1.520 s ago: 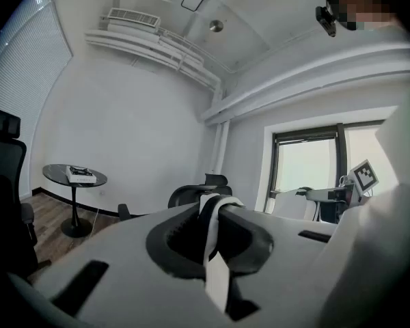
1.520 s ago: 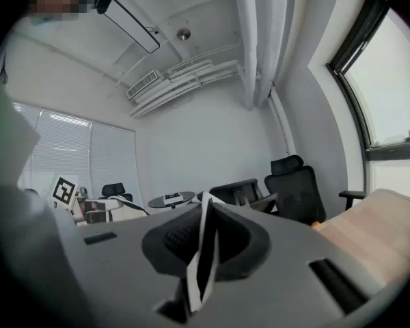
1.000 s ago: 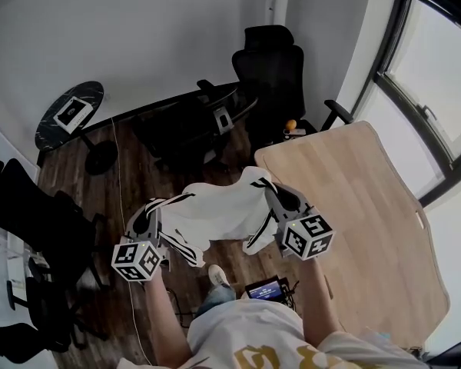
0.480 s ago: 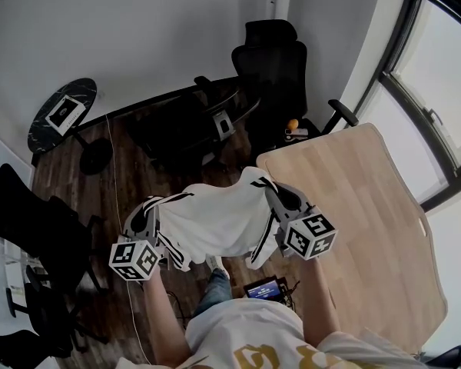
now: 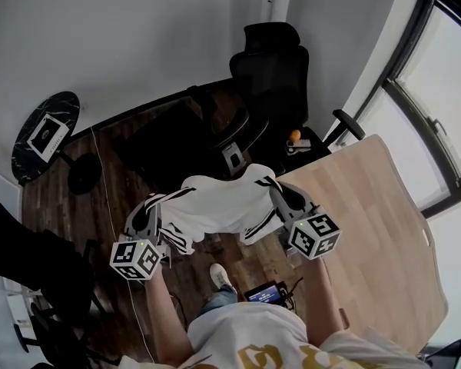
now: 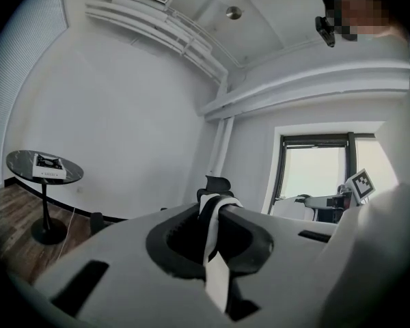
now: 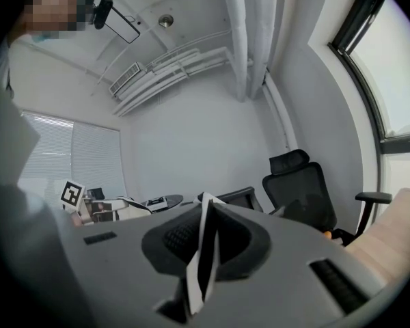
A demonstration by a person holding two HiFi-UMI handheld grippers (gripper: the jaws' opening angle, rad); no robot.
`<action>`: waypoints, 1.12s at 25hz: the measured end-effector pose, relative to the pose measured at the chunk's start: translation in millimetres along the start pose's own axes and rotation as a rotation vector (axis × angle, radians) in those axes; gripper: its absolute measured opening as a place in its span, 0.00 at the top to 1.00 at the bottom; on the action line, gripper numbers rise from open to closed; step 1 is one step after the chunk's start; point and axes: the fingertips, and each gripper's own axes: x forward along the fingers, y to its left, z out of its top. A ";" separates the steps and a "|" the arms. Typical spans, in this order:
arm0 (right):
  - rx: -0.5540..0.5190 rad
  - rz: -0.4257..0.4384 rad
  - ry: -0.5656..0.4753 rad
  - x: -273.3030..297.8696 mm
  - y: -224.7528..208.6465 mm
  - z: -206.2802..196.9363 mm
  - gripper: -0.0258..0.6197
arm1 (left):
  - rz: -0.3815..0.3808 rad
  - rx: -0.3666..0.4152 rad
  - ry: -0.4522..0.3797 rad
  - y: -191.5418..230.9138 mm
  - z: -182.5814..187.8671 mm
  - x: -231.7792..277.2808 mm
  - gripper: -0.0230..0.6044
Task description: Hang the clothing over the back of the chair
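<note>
A white garment with black trim (image 5: 219,206) hangs stretched between my two grippers in the head view. My left gripper (image 5: 155,206) is shut on its left end, where a white-and-black strip (image 6: 212,241) sits pinched between the jaws. My right gripper (image 5: 275,191) is shut on the right end, with a fold of the fabric (image 7: 203,255) clamped between its jaws. A black high-backed office chair (image 5: 273,71) stands ahead by the wall, also seen as the chair (image 7: 302,193) in the right gripper view. A lower black chair (image 5: 215,125) stands just beyond the garment.
A light wooden table (image 5: 369,229) lies to the right, under the windows. A round dark side table (image 5: 42,133) with a white box stands at the far left. Dark chairs (image 5: 31,252) crowd the lower left. An orange object (image 5: 294,136) rests near the high-backed chair.
Both grippers have carried the stretched garment forward, toward the black chairs by the wall. The chairs and wall now sit closer in view. The grips on the garment are unchanged.
</note>
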 end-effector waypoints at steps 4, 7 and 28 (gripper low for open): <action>-0.001 -0.044 -0.017 37.4 -11.3 10.1 0.92 | -0.032 0.014 -0.032 26.8 14.4 36.5 0.91; -0.009 -0.083 -0.045 57.6 -16.8 21.3 0.92 | -0.064 0.015 -0.058 41.8 23.7 58.7 0.92; -0.001 -0.073 -0.070 121.0 -37.9 51.7 0.92 | -0.114 -0.008 -0.086 64.6 47.2 109.3 0.92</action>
